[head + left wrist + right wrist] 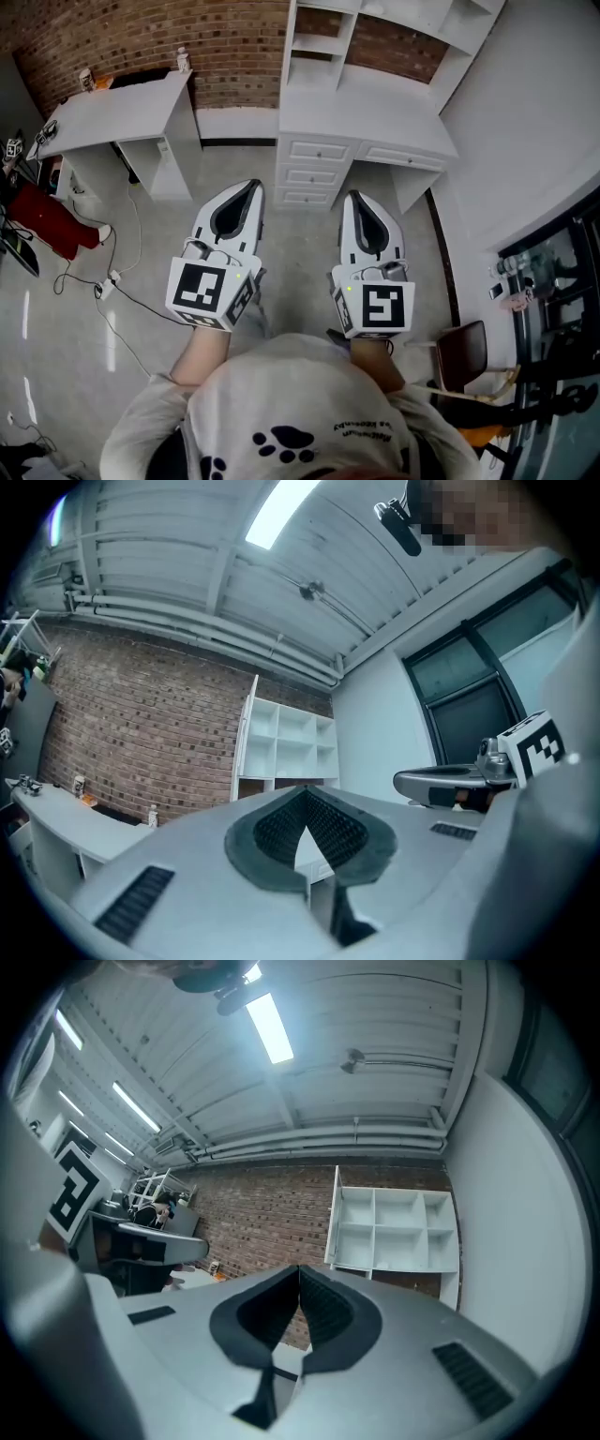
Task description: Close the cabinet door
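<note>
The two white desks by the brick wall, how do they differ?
The right desk has open shelves above it; the left desk has none. The right desk has drawers underneath; none show on the left desk. A bottle stands on the left desk; the right desk's top looks bare. Both are white.

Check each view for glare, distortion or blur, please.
Head view: evenly lit and sharp, though the fisheye bows the white desk. Left gripper view: ceiling light overexposed, corners vignetted. Right gripper view: ceiling lamp blooms, bluish cast.
</note>
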A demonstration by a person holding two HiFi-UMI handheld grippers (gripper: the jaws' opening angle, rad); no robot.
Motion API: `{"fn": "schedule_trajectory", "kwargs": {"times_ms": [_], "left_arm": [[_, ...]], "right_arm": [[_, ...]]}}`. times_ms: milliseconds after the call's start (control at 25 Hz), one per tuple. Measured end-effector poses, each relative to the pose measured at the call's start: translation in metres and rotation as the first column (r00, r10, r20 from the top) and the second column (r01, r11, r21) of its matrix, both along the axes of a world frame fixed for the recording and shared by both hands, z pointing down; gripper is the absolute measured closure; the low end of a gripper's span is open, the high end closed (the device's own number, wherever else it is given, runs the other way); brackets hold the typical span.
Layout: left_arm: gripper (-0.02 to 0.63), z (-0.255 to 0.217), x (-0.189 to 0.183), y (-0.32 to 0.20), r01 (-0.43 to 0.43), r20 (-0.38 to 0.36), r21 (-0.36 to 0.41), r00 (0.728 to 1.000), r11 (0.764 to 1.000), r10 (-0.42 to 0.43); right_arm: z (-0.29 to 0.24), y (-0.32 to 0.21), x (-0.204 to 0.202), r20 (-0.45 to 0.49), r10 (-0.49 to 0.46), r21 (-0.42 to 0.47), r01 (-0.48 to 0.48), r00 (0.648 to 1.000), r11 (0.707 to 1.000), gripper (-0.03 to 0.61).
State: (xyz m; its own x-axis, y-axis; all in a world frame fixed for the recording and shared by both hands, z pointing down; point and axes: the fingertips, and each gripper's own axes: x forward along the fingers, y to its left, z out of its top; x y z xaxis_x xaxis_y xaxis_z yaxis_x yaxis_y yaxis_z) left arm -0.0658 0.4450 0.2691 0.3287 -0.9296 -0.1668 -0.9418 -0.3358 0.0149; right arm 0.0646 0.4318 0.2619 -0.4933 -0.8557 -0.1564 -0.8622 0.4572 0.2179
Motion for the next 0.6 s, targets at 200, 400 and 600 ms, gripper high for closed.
{"fn": "schedule_trajectory", "kwargs": {"times_ms": [200,400,600], "left_arm": [[0.604,-0.004,-0.026,-0.063,-0.032,-0.004,0.021,0.999,0.999,0.032],[0.604,-0.013,-0.058,-0.130,-0.072,0.012,0.034,0.997,0.997,0.071],[0.604,-0.014,-0.090,-0.188,-0.104,0.023,0.039,0.994,0.994,0.103]], "right_arm": [[-0.002,-0.057,-0.028,-0.007,0.009,0.015,-0.009,1.000,1.000,0.568],[-0.004,-0.121,-0.064,-0.008,0.019,0.015,-0.019,1.000,1.000,0.568],[-0.003,-0.176,-0.096,-0.005,0.037,0.018,-0.037,0.999,0.999,0.568]]}}
